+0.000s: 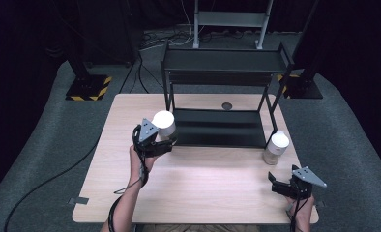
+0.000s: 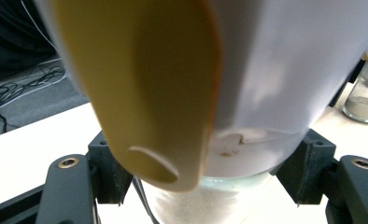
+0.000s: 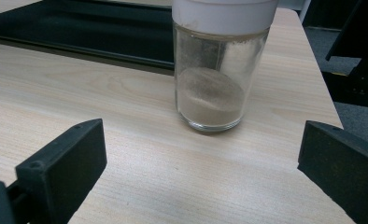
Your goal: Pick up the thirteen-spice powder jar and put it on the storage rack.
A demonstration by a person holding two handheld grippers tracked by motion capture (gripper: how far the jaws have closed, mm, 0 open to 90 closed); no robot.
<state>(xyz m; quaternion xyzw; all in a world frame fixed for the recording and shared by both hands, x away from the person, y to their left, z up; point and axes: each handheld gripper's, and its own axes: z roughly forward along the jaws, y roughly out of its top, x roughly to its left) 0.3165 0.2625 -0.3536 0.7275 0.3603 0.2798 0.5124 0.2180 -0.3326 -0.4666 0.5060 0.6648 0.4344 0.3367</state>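
Meanwhile, the left gripper [image 1: 165, 140] clamps an upright white-capped jar [image 1: 164, 123] just at the front left corner of the black shelf [image 1: 217, 126], while the right gripper [image 1: 279, 186] rests wide open, a second jar [image 1: 276, 148] standing just ahead.

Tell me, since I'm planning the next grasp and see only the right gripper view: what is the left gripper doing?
Observer: The left gripper is shut on a white-lidded jar, beside the rack's front left corner.
Operator: Is the rack taller than I see?
Observer: Yes, the black rack has an upper shelf above the lower one.
Operator: Anything else out there?
Observer: A small dark disc lies on the table, behind the lower shelf.
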